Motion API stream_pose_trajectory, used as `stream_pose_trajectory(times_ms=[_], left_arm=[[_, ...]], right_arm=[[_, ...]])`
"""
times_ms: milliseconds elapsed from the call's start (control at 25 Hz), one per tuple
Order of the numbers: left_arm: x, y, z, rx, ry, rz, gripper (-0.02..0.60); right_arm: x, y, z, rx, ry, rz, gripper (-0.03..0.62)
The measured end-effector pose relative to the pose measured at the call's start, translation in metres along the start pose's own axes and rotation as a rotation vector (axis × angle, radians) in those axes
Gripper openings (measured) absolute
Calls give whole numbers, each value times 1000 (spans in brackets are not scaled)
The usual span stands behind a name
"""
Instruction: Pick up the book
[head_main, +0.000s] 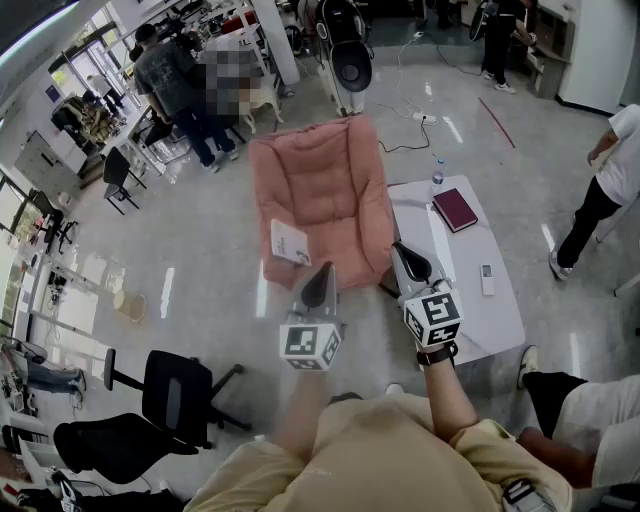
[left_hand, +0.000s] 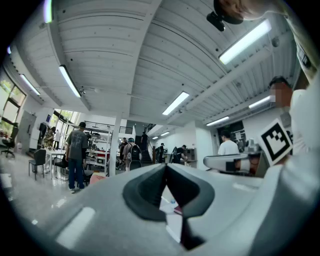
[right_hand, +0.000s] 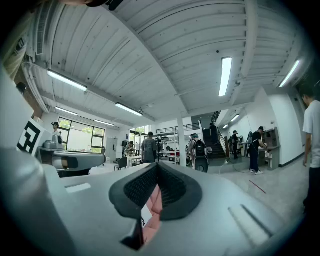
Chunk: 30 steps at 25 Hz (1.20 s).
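Observation:
A white book (head_main: 290, 242) lies on the left part of a pink armchair (head_main: 325, 180). A dark red book (head_main: 455, 210) rests on the white low table (head_main: 470, 290) to the right; a sliver of that red book (left_hand: 178, 209) shows under the left jaws. My left gripper (head_main: 325, 268) is held level in the air, in front of the white book, shut and empty (left_hand: 166, 167). My right gripper (head_main: 398, 247) hovers by the table's near-left corner, also shut with nothing in it (right_hand: 157, 167). Pink armchair fabric (right_hand: 151, 200) shows below its jaws.
A water bottle (head_main: 437, 176) and a white remote (head_main: 487, 279) sit on the table. A black office chair (head_main: 165, 395) stands at the lower left. Several people stand around the room, one (head_main: 605, 190) close to the table's right side. A cable (head_main: 400, 135) runs behind the armchair.

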<state>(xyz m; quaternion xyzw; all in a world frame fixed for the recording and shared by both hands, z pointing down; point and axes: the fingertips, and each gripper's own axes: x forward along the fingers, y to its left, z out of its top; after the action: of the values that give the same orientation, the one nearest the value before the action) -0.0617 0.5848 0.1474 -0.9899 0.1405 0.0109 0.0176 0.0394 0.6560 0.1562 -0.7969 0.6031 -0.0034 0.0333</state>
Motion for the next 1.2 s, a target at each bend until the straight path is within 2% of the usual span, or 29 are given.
stream_pose_trajectory(times_ms=[160, 360, 560, 640, 840, 1080, 1200], left_arm=[[19, -18, -15, -15, 20, 10, 0], [37, -17, -31, -30, 54, 23, 0], [69, 6, -44, -120, 56, 8, 0], [88, 19, -50, -119, 44, 5, 0], [142, 72, -60, -123, 34, 21, 0], [203, 172, -31, -125, -24, 38, 0], [222, 221, -28, -130, -34, 55, 0]], right_arm=[[-1, -38, -23, -14, 92, -48, 8], [9, -58, -44, 61, 123, -46, 8], [49, -67, -63, 60, 142, -37, 0], [71, -67, -64, 60, 115, -7, -5], [140, -69, -53, 57, 64, 53, -5], [259, -59, -30, 21, 74, 99, -5], [311, -52, -28, 15, 79, 119, -5]])
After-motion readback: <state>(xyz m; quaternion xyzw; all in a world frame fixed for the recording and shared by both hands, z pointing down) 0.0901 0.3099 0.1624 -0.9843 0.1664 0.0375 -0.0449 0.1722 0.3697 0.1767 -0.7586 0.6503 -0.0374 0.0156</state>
